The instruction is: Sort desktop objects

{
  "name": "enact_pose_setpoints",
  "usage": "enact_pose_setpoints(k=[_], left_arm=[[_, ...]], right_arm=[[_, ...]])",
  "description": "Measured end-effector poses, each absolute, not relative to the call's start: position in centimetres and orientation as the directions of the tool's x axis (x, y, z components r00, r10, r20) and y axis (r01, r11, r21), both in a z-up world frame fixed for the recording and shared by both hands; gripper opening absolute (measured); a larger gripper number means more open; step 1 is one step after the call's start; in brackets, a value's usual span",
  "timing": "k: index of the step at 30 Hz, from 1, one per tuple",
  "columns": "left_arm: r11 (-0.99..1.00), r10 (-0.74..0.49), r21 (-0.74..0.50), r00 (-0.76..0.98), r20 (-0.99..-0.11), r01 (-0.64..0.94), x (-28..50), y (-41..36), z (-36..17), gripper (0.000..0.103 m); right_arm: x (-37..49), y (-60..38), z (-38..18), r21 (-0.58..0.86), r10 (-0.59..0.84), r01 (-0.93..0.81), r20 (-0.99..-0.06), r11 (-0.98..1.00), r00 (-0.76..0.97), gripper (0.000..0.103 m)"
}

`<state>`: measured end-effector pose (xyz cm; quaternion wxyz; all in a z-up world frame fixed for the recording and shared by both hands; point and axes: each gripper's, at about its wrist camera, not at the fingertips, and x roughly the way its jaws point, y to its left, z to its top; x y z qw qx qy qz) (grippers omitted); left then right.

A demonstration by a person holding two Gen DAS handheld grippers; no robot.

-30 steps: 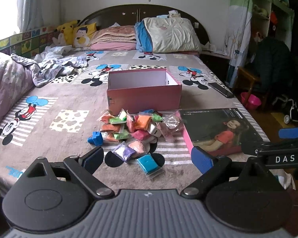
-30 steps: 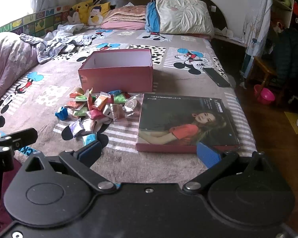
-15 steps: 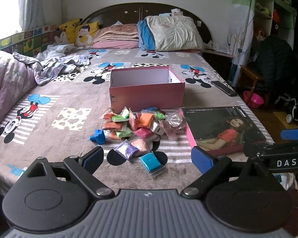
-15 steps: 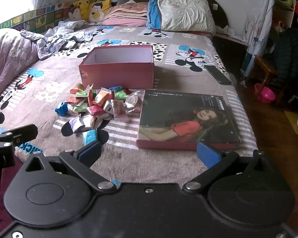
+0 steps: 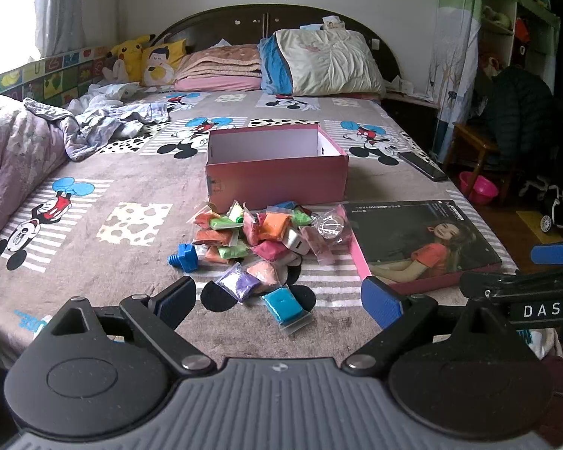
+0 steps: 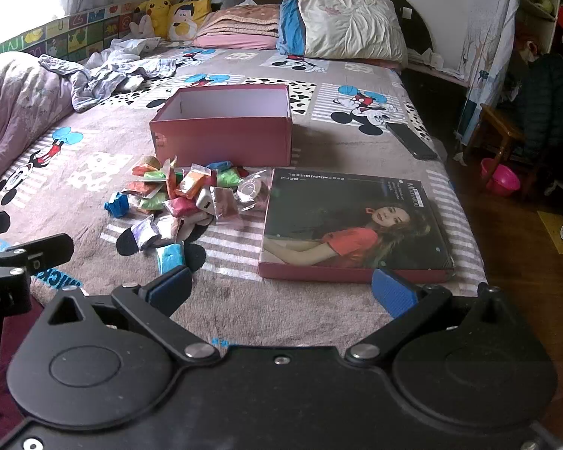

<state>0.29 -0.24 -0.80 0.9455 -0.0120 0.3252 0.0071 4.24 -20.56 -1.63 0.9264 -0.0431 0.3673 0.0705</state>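
A pile of small coloured packets (image 5: 257,238) lies on the bed in front of an open, empty pink box (image 5: 277,167); both also show in the right wrist view, the pile (image 6: 184,198) and the box (image 6: 225,127). A blue packet (image 5: 283,305) lies nearest, a blue plastic piece (image 5: 184,258) at the pile's left. The box lid with a woman's picture (image 6: 353,225) lies flat to the right. My left gripper (image 5: 277,302) is open and empty, just short of the blue packet. My right gripper (image 6: 281,288) is open and empty, near the lid's front edge.
A black remote (image 6: 411,140) lies near the bed's right edge. A crumpled purple quilt (image 5: 11,157) and clothes lie at the left, pillows (image 5: 319,62) and plush toys at the headboard. A stool, pink basin (image 6: 501,180) and wooden floor are right of the bed.
Both grippers have moved slightly forward towards the pile and lid, which look a little nearer. Both stay open. Nothing on the bed has moved.
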Motion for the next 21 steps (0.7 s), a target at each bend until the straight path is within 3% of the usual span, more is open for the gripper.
enact_pose_setpoints(k=[21], left_arm=[[1.000, 0.002, -0.019, 0.785, -0.620, -0.017, 0.15, -0.27, -1.06, 0.095]], right_arm=[[3.84, -20.02, -1.49, -0.037, 0.096, -0.166, -0.686, 0.985, 0.721, 0.102]])
